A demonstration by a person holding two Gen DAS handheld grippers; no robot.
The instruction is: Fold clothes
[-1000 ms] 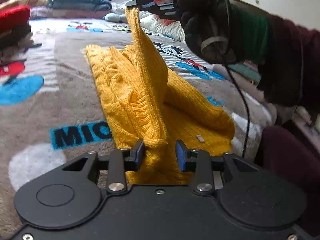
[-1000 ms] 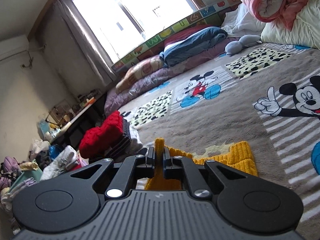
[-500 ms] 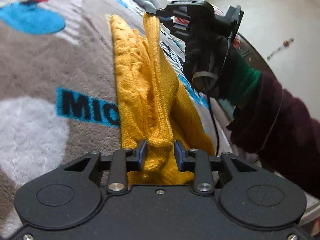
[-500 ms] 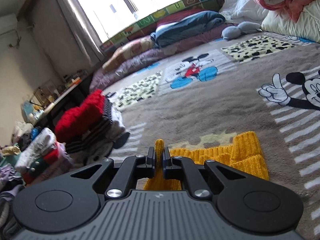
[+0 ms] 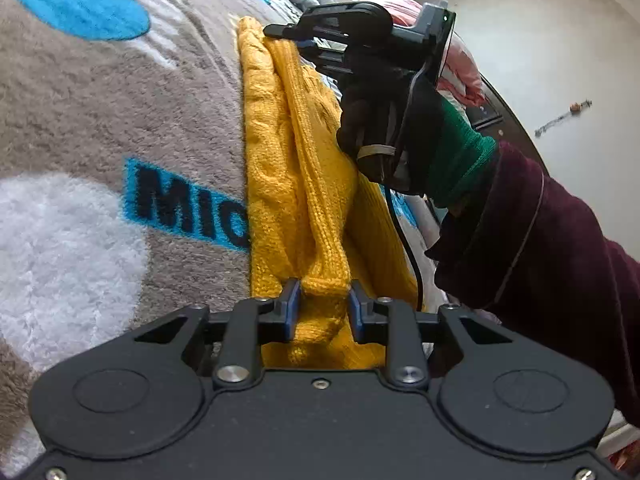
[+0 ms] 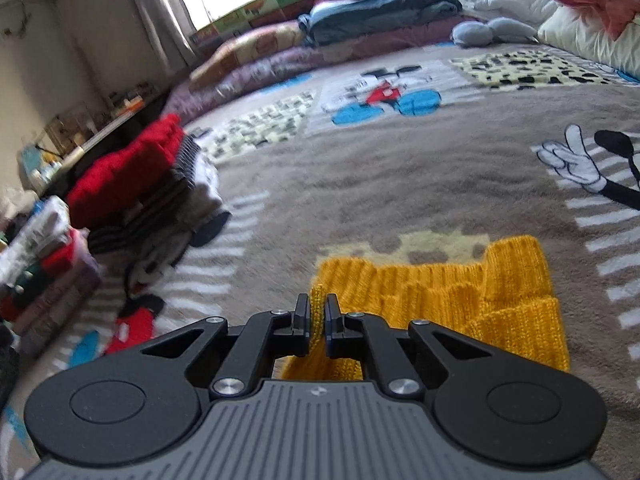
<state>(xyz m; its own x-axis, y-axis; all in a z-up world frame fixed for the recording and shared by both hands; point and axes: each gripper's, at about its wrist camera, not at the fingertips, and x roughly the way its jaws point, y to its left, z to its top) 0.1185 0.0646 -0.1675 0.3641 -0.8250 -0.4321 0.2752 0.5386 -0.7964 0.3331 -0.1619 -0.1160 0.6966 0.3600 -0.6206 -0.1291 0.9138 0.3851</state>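
A yellow knit sweater (image 5: 296,184) lies lengthwise on the Mickey Mouse blanket (image 5: 100,112). My left gripper (image 5: 322,300) is shut on a thick fold at its near end. My right gripper (image 5: 296,38), held by a gloved hand, is shut on the far end of the same fold, low over the sweater. In the right wrist view the right gripper (image 6: 317,312) pinches a thin yellow edge, with the rest of the sweater (image 6: 460,296) lying to its right on the blanket (image 6: 400,184).
A stack of folded clothes with a red knit on top (image 6: 132,168) stands at the left. Folded quilts (image 6: 380,12) and pillows (image 6: 592,36) line the far edge. The person's maroon sleeve (image 5: 540,248) reaches across at the right.
Both grippers have carried the held fold of the sweater down and over toward the left; the raised edge now lies low along the sweater. Both stay shut.
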